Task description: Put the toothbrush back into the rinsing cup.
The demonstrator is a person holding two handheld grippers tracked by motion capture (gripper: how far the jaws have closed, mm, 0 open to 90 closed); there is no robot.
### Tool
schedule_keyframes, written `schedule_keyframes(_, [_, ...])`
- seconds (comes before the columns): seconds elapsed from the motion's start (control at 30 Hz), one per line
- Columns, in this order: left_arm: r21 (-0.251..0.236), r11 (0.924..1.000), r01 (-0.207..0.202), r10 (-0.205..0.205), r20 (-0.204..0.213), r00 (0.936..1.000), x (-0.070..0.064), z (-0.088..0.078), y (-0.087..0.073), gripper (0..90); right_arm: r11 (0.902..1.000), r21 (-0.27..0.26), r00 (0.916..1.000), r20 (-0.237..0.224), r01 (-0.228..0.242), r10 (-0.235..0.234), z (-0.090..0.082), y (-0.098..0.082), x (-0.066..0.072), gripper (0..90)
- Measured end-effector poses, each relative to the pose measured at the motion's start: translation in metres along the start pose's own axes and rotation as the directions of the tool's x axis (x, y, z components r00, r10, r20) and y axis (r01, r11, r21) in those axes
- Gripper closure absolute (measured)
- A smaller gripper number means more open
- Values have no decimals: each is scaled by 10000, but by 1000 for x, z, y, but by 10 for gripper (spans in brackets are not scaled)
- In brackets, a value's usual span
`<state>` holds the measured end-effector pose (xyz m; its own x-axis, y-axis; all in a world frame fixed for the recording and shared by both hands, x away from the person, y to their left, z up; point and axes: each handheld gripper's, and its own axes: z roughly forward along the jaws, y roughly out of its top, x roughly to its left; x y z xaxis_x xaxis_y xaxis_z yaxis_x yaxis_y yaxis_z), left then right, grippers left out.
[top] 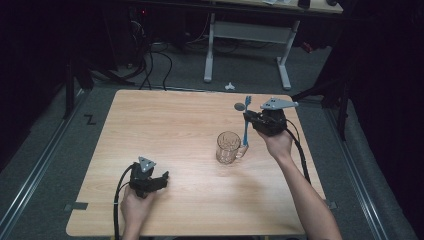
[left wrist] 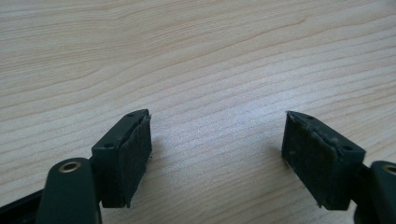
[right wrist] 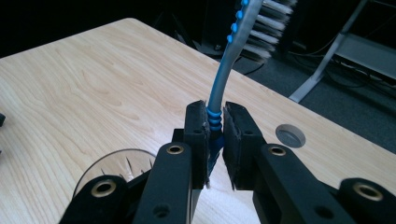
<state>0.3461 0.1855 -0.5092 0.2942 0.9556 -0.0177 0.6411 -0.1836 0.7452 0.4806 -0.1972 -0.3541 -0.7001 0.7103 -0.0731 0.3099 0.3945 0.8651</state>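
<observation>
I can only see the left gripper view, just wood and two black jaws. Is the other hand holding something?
Observer: Yes, the right hand-held gripper is shut on a blue toothbrush.
Operator: Which way is the brush pointing?
Observer: It stands upright, bristles at the top, in the high view.
Operator: Is there anything near it?
Observer: A clear glass mug stands on the table, just below and left of the toothbrush's lower end.
Operator: Where is my gripper from up there?
Observer: The left hand-held gripper sits open near the table's front left, away from the mug.
</observation>
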Motion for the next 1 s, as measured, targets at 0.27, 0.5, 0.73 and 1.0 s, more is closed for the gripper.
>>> schedule_keyframes(0.27, [-6,10000,-7,7,-17,10000,0,0,0,249,9999,109,10000,-37,67,-66,-7,-5,0,804])
schedule_keyframes(0.5, [-6,10000,-9,9,-17,10000,0,0,0,249,9997,191,9999,-38,168,-167,-10,-7,2,804])
schedule_keyframes(0.73, [-6,10000,-7,7,-17,10000,0,0,0,248,9994,219,9996,-31,286,-286,-13,-9,3,804])
schedule_keyframes(1.0, [-4,10000,-9,9,-17,10000,0,0,0,248,9995,244,9997,-15,224,-223,-14,-14,3,804])
